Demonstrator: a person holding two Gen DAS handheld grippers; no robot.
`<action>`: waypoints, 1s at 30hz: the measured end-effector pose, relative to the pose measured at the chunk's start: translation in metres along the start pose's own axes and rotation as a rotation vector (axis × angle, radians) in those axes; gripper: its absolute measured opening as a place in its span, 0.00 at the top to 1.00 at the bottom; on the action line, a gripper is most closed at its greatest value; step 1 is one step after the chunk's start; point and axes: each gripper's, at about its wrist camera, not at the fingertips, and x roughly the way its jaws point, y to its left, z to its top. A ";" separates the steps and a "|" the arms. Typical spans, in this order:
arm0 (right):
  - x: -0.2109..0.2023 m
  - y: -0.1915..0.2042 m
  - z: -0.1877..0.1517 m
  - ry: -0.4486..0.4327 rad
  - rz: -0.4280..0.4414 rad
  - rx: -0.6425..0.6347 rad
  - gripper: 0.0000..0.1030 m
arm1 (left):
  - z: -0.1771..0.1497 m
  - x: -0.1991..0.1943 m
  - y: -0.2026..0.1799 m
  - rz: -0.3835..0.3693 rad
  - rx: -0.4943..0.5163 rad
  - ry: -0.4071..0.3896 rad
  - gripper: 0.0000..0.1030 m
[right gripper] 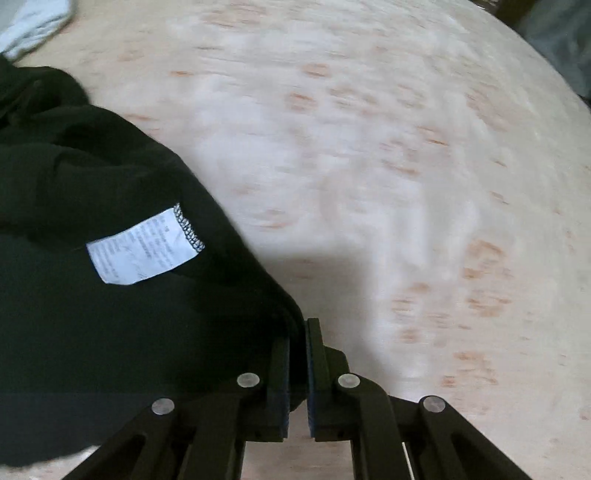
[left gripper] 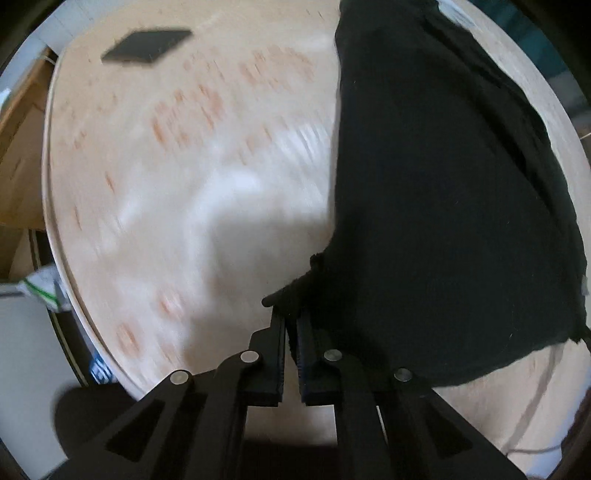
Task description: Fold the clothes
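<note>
A black garment (left gripper: 443, 192) lies spread over the right side of the round pale wooden table (left gripper: 192, 177). My left gripper (left gripper: 291, 314) is shut on the black garment's near left corner, a bunch of cloth pinched between its pads. In the right wrist view the same black garment (right gripper: 92, 295) fills the left side, with a white care label (right gripper: 142, 247) showing on it. My right gripper (right gripper: 298, 332) is shut on an edge of this cloth, which runs down between its fingers. Both views are blurred by motion.
A flat dark square (left gripper: 146, 46) lies on the far left of the table. A pale blue-grey cloth (right gripper: 33, 24) sits at the table's far left in the right wrist view. Beyond the table edge (left gripper: 62, 266) are wooden furniture and a white-green packet (left gripper: 46, 286).
</note>
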 end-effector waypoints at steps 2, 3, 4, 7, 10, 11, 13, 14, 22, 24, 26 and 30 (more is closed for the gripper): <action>0.012 -0.018 -0.037 0.033 -0.037 0.011 0.95 | -0.012 0.001 -0.009 0.025 0.040 0.021 0.95; 0.042 -0.026 -0.040 0.061 -0.041 0.011 0.95 | -0.016 0.001 -0.013 0.050 0.063 0.025 0.95; 0.061 -0.030 -0.044 0.087 -0.036 0.009 0.95 | -0.018 -0.002 -0.015 0.065 0.076 0.008 0.95; 0.065 -0.030 -0.056 0.087 0.011 -0.008 0.85 | -0.015 -0.016 -0.015 0.086 0.093 -0.039 0.93; 0.048 -0.033 -0.054 0.019 -0.040 -0.039 0.55 | -0.009 -0.033 -0.009 0.104 0.091 -0.074 0.69; 0.037 -0.035 -0.051 -0.030 -0.057 -0.047 0.55 | -0.006 -0.041 -0.007 0.111 0.091 -0.105 0.59; 0.010 -0.035 -0.041 -0.153 -0.079 -0.072 0.53 | 0.002 -0.060 -0.004 0.116 0.087 -0.184 0.48; -0.005 -0.032 -0.034 -0.221 -0.076 -0.095 0.53 | 0.007 -0.070 -0.003 0.112 0.085 -0.230 0.43; -0.060 0.111 0.006 -0.559 0.261 -0.551 0.48 | 0.079 -0.078 -0.043 0.012 0.107 -0.468 0.33; -0.073 0.167 -0.002 -0.571 0.299 -0.661 0.48 | 0.095 -0.081 -0.062 -0.015 0.127 -0.482 0.33; -0.070 0.214 -0.016 -0.586 0.309 -0.767 0.49 | 0.110 -0.077 -0.077 -0.021 0.138 -0.481 0.33; -0.049 0.292 -0.002 -0.591 0.291 -0.914 0.49 | 0.122 -0.075 -0.085 -0.007 0.159 -0.486 0.33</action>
